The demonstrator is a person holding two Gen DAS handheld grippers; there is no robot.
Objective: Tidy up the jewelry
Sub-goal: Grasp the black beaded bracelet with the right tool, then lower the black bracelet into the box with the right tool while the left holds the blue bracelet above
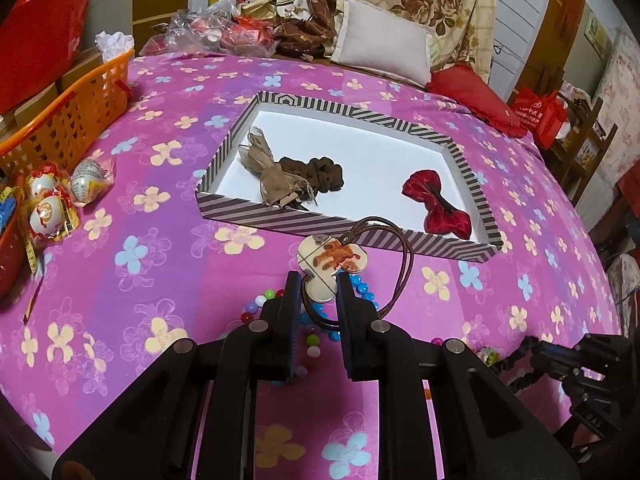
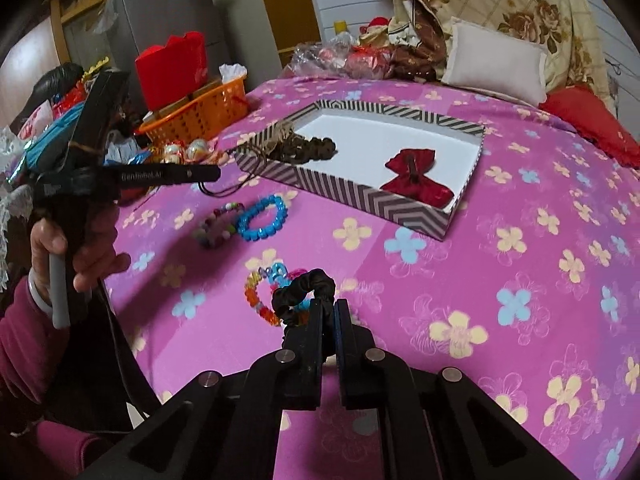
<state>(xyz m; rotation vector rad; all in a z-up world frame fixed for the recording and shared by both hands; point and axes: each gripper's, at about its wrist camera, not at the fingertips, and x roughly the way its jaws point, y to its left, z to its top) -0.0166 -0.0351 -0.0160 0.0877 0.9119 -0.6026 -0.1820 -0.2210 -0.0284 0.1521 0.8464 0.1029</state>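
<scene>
Gripping a pendant (image 1: 331, 270) by its lower lobe, my left claw (image 1: 319, 292) holds it above the bedspread (image 1: 160, 264), just short of the striped tray (image 1: 344, 226), cord (image 1: 400, 264) trailing. On the right view, my right claw (image 2: 329, 314) is clenched on a black scrunchie (image 2: 304, 292) beside beaded bracelets (image 2: 260, 216).

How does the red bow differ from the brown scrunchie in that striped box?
The red bow is shiny and spread flat into two wings; the brown scrunchie is dull and bunched into ruffles. The bow lies alone at the right end of the box; the scrunchie lies at the left end, touching a tan gauzy piece. Both lie on the box's white floor.
</scene>
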